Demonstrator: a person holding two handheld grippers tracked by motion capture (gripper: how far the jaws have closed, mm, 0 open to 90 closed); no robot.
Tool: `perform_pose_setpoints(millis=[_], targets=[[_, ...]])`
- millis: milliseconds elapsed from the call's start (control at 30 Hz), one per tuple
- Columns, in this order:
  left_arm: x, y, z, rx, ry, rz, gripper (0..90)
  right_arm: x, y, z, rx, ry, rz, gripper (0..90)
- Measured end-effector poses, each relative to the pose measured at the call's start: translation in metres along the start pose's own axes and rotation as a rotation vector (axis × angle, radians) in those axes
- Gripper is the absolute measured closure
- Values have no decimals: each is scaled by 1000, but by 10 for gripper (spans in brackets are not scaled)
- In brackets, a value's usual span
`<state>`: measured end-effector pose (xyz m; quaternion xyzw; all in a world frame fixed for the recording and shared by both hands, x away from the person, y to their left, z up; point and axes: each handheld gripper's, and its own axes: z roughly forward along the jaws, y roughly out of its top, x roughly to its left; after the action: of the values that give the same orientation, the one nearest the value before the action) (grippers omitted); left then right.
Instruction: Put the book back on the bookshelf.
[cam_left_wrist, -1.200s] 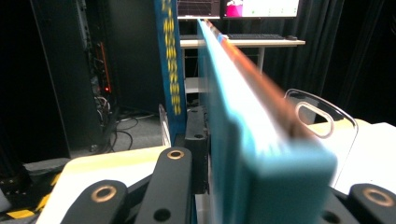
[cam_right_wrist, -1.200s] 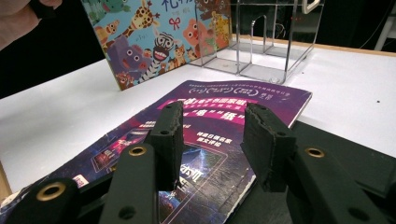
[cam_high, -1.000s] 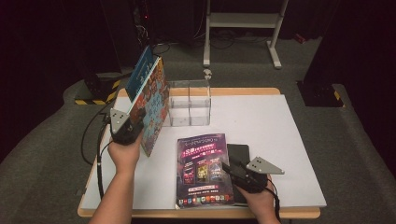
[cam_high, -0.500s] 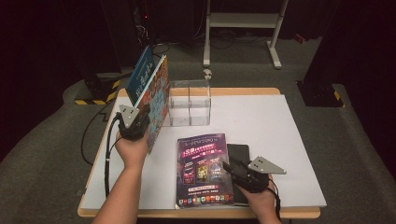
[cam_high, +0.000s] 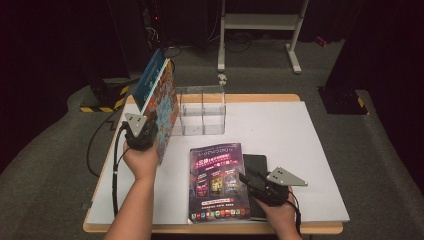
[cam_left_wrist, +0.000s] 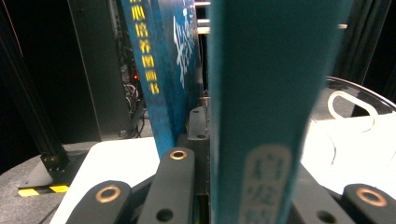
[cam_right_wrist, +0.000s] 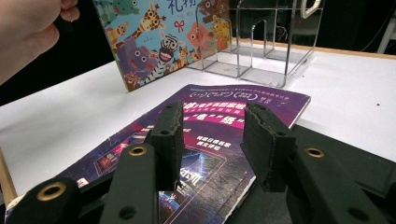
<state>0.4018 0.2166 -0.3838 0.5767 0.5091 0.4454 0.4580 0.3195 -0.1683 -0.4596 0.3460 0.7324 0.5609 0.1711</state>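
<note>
The left gripper (cam_high: 150, 131) has its fingers clenched on the lower edge of a picture book (cam_high: 161, 105), holding it upright and tilted at the left side of the white tabletop (cam_high: 310, 150), just beside a clear acrylic organiser (cam_high: 202, 110). Its cover is crowded with cartoon animals, a giraffe and a zebra among them, under large characters cut off at the top edge of the right gripper view. In the left gripper view the book's teal spine (cam_left_wrist: 261, 93) runs up between the fingers, with a pale oval label too blurred to read, and a blue face behind it carries a column of yellow Chinese characters. The right gripper (cam_high: 252, 181) rests low over a purple magazine (cam_high: 217, 182) lying flat near the front edge, partly over a black book (cam_high: 256, 165); its fingers (cam_right_wrist: 170, 135) stand apart, grasping nothing. The magazine's white and pink headline characters are too small to read.
</note>
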Motion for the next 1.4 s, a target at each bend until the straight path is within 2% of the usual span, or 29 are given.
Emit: perform_pose_setpoints(millis=[67,133,200,233,300,367,567,600,700,767,867,967,1100,1267,1400], targets=[[-1,-2,-2,-10,8,11,783,1,0,0,1,2,-2,580],[-1,-1,-4,-17,-7,6,720,1,0,0,0,1,-3,579],[-1,-1,-9,-24,-4,22,675,1,0,0,0,0,-2,579],[0,-2,-12,-27,-14,18,676,1,0,0,0,0,-2,579],[3,-5,-20,-32,-2,22,685,1,0,0,0,-1,-3,579],[6,-9,-26,-36,-13,4,697,2,0,1,1,0,-4,578],[11,-30,-39,-3,-31,-10,748,3,0,2,6,1,-7,578],[11,-34,-40,4,-25,-3,749,3,0,2,7,0,-8,578],[13,-43,-41,19,-38,-29,778,3,-1,2,8,-2,-10,579],[12,-45,-41,11,-38,-28,788,3,-1,2,10,-7,-9,584],[8,-43,-40,12,-30,-16,796,3,-1,3,12,-7,-8,584],[5,-41,-39,8,-32,-31,802,4,-1,3,12,-3,-11,583],[1,-41,-36,6,-20,-29,804,3,-1,2,12,-4,-11,584],[1,-40,-33,6,-11,-57,804,3,-1,2,11,-3,-8,584],[1,-41,-33,0,-12,-60,801,3,-1,2,9,-3,-10,583]])
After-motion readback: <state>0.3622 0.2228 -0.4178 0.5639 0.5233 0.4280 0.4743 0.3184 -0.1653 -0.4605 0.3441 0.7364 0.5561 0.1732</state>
